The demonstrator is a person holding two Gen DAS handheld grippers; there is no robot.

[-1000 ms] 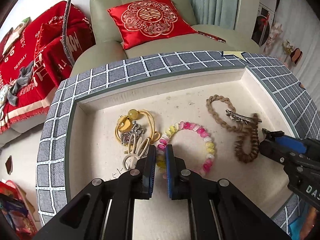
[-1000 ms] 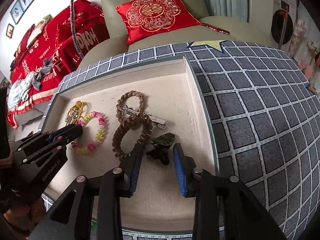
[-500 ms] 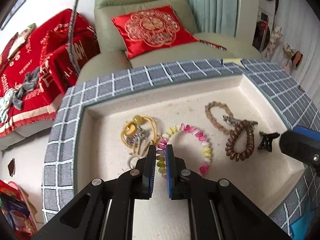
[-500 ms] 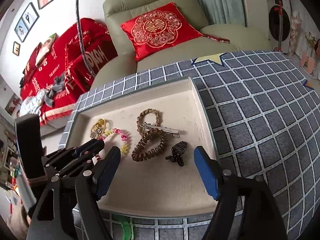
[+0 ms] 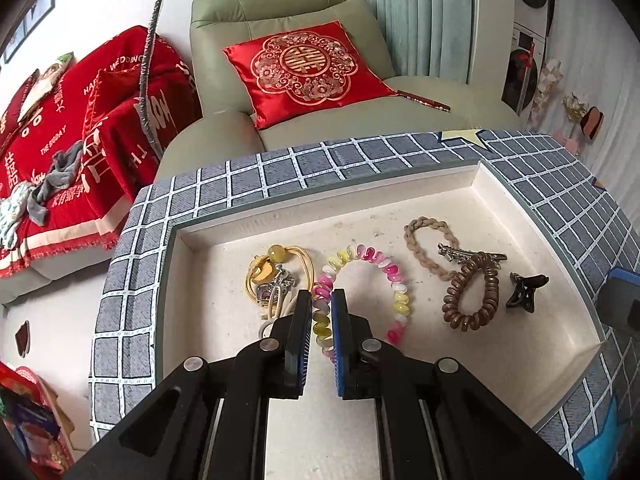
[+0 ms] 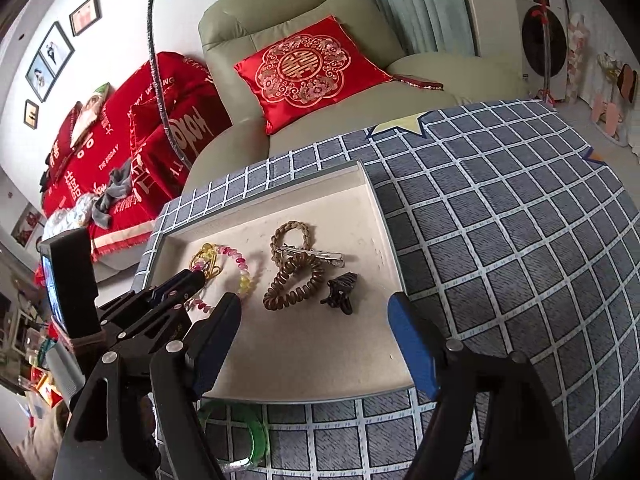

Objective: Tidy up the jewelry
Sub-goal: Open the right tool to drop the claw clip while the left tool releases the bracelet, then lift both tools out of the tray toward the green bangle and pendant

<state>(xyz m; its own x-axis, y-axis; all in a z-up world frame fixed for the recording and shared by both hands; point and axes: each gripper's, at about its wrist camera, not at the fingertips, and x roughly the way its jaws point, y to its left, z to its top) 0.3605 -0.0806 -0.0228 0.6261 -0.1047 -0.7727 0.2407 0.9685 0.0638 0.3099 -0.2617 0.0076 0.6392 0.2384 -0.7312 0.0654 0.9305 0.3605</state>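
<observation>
Tray (image 5: 520, 184) holds the hair ties; left tool (image 5: 321, 306) pinches the beaded bracelet (image 5: 394, 280), right tool (image 6: 316, 340) gapes wide, empty.

- The left gripper (image 5: 321, 312) has two matte black fingers with flat inner pads: the left pad black and ribbed, the right pad blue.
- Silver round screw heads sit on the black linkage arms behind each jaw.
- The right gripper (image 6: 316, 320) has the same black frame, with blue pads on both jaws and silver screws behind them.
- In the right wrist view, the left gripper's side bears faint pale lettering; a black box with a small screen sits behind its jaws.
</observation>
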